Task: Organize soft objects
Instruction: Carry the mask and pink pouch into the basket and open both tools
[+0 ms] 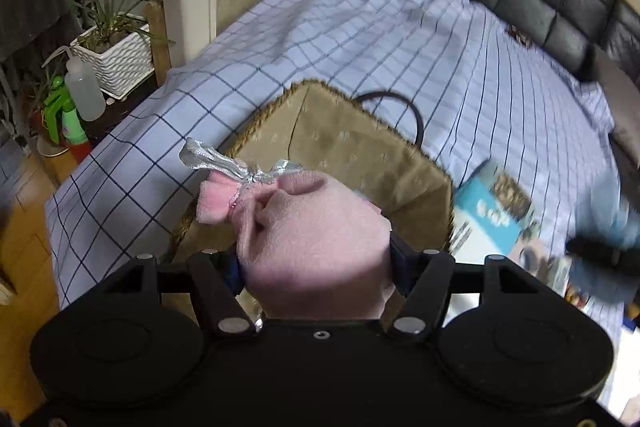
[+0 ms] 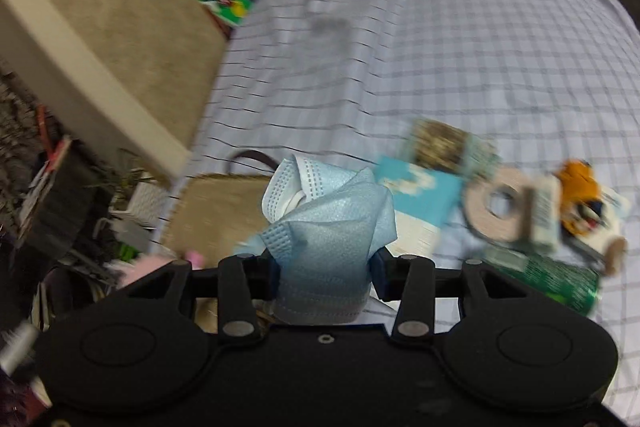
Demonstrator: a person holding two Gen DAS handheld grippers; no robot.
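Both wrist views look steeply down, close over the checked bedsheet (image 1: 360, 27), sharing the basket (image 1: 360, 155).

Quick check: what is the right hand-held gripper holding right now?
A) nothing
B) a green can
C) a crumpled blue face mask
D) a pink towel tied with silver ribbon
C: the right hand-held gripper is clamped on a crumpled blue face mask.

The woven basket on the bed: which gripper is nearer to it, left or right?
Left. The left gripper, holding the pink cloth, is right over the basket. The right gripper, holding the blue mask, is off to the basket's side.
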